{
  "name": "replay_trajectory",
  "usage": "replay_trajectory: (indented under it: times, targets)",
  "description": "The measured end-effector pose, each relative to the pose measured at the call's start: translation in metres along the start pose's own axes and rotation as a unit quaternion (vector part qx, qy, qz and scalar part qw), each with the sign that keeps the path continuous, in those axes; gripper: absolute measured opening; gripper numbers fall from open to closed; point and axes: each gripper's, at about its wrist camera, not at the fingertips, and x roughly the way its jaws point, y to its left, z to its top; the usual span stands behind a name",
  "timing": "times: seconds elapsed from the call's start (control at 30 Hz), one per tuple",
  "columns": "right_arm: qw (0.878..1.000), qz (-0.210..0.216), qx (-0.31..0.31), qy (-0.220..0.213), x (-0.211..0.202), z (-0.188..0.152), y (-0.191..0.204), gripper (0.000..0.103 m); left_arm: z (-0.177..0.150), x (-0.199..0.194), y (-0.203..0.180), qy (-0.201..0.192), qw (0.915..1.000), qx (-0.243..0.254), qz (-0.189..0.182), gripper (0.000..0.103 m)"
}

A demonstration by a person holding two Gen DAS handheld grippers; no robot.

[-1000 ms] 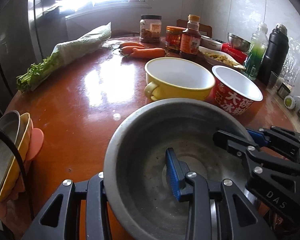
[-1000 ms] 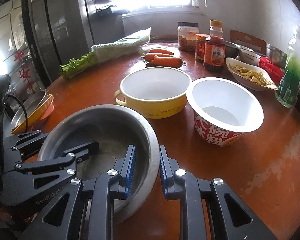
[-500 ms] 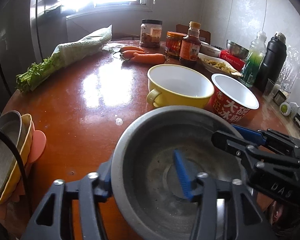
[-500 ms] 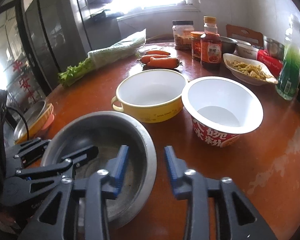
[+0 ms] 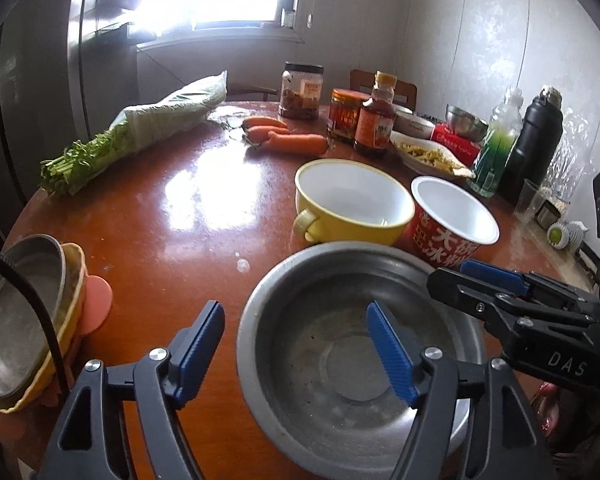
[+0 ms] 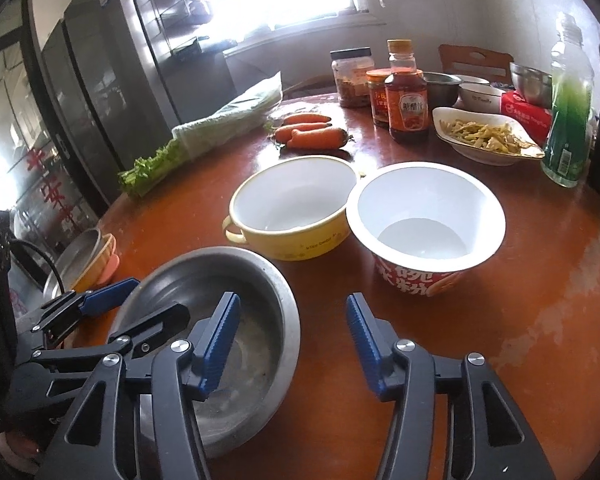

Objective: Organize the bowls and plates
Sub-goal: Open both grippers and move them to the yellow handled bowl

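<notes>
A dull metal bowl (image 5: 320, 340) (image 6: 260, 292) rests on the brown round table (image 5: 172, 224). My left gripper (image 5: 296, 352) is open, its jaws astride the bowl's left rim. My right gripper (image 6: 292, 340) is open, astride the bowl's right rim; it also shows in the left wrist view (image 5: 496, 284). Behind the metal bowl stand a yellow enamel bowl (image 5: 352, 204) (image 6: 296, 208) and a red-and-white paper bowl (image 5: 452, 220) (image 6: 424, 220). A stack of metal, yellow and pink plates (image 5: 24, 320) (image 6: 88, 260) sits at the table's left edge.
At the back are carrots (image 5: 288, 138), bagged celery (image 5: 140, 132), jars and a sauce bottle (image 5: 376, 124), a dish of food (image 6: 484, 136), a green bottle (image 6: 568, 120) and a black flask (image 5: 536, 140). A fridge (image 6: 100, 92) stands left.
Both grippers were shut on the metal bowl's rim; both have opened and let go. The bowl now rests on the table.
</notes>
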Motion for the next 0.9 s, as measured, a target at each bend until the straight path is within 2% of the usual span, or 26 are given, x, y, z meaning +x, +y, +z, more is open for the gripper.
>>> replay_trajectory:
  times: [0.17,0.37,0.57,0.9]
  targets:
    - [1.0,0.01,0.017,-0.016,-0.012,0.006,-0.007,0.057,0.015,-0.017,0.008,-0.019,0.9996,-0.009,0.018,0.074]
    - [0.999,0.028,0.038,-0.009,-0.006,0.024,-0.011,0.057,0.04,-0.021,0.017,-0.019,0.9992,-0.01,0.035,0.074]
    - [0.995,0.062,0.07,0.035,0.025,0.031,-0.007,0.057,0.065,-0.001,0.017,0.002,0.9992,-0.001,0.04,0.074]
    - [0.991,0.047,0.113,0.054,0.052,0.048,-0.021,0.058,0.101,0.051,0.012,0.044,0.9983,0.016,0.035,0.074]
